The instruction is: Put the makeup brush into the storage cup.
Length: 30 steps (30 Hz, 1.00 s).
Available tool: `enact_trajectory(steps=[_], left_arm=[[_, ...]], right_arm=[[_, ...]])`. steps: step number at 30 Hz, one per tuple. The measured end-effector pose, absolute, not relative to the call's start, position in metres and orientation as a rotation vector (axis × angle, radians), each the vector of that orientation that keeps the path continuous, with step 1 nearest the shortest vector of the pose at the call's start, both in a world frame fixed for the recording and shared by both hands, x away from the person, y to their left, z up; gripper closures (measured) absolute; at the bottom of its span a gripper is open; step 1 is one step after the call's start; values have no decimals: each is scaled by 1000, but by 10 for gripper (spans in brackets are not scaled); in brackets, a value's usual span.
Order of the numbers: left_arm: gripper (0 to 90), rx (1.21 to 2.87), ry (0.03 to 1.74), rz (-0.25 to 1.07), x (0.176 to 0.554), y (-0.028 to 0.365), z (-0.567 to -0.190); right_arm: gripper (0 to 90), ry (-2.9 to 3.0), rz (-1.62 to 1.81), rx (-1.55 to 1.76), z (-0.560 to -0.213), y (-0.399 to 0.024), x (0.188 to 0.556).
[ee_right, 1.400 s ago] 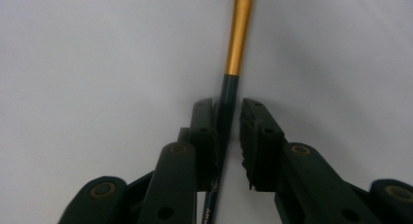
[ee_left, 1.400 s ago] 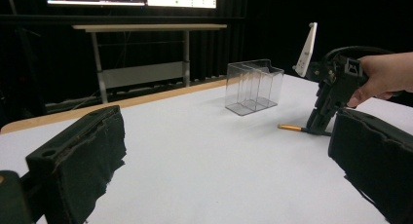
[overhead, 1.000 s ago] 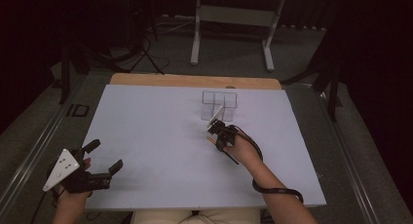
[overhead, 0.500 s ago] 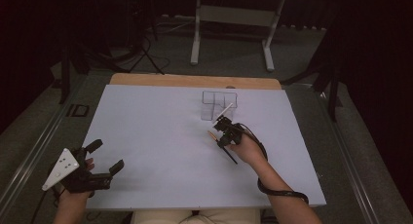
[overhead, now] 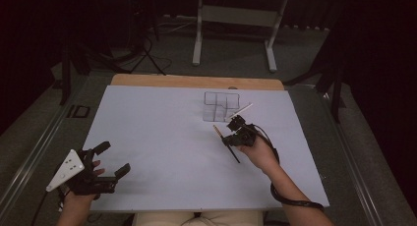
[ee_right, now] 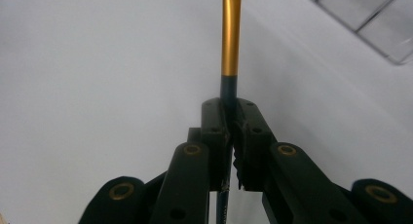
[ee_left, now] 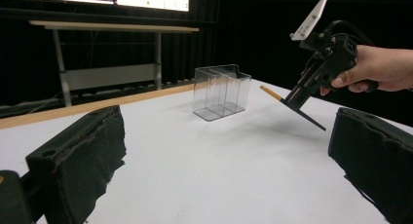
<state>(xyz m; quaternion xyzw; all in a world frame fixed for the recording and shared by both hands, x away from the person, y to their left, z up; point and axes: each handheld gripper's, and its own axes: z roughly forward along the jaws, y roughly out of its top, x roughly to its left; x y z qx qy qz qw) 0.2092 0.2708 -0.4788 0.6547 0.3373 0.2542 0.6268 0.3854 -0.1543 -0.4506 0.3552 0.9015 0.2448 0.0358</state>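
Note:
A thin pen (overhead: 231, 148) with a dark shaft and a gold end is clamped crosswise in my right gripper (overhead: 227, 139), which is shut on it and holds it tilted above the white table (overhead: 162, 132). In the right gripper view the gold end of the pen (ee_right: 231, 34) sticks out past the right gripper (ee_right: 231, 118). A clear compartmented organizer (overhead: 220, 105) stands just beyond it. From the left gripper view the pen (ee_left: 297, 109) hangs in the right gripper (ee_left: 298, 96), right of the organizer (ee_left: 221, 91). My left gripper (overhead: 114, 158) rests open at the near left, nothing between its jaws.
A strip of bare wood (overhead: 196, 81) borders the table's far edge. Behind it stands a metal frame stand (overhead: 236, 19) on the floor. A corner of the organizer (ee_right: 370, 19) lies at the upper right of the right gripper view.
My right gripper has risen with the pen and drifted right, a little away from the organizer. The left gripper has stayed put.

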Motion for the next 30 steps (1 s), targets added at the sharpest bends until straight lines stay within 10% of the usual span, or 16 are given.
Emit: enact_trajectory(steps=[30], left_arm=[[23, 1662, 655, 250, 259, 190, -450]], right_arm=[[839, 2502, 1195, 956, -400, -200, 350]])
